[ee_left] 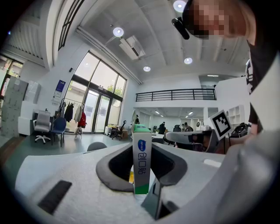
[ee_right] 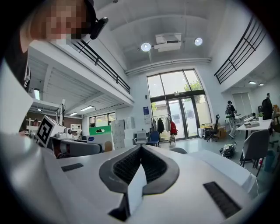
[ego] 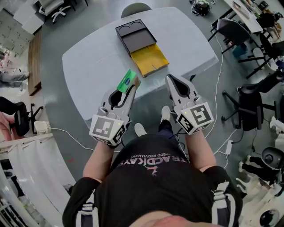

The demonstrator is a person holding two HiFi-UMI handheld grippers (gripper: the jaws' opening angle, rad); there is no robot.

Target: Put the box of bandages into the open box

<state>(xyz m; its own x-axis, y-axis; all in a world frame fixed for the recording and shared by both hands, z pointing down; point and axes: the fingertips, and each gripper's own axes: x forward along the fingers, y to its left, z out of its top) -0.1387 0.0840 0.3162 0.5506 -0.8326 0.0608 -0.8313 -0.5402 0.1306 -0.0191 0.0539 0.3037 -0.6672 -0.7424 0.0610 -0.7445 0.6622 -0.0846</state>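
Note:
The box of bandages point(ego: 128, 81), green and white, sticks out of my left gripper point(ego: 128, 90), whose jaws are shut on it above the table's near edge. In the left gripper view the narrow box point(ee_left: 141, 159) stands upright between the pads of that gripper point(ee_left: 142, 175). The open box point(ego: 150, 62) lies on the table beyond it, a yellow tray drawn out of a black part point(ego: 134, 35). To the right, my right gripper point(ego: 171, 80) hovers near the table's edge. Its jaws point(ee_right: 140, 151) are shut on nothing.
The pale grey table point(ego: 88, 66) has rounded corners. A chair back point(ego: 135, 8) stands at its far side. Black office chairs point(ego: 248, 104) and cables point(ego: 219, 66) fill the floor to the right. The person's shoes point(ego: 140, 129) rest below the table's near edge.

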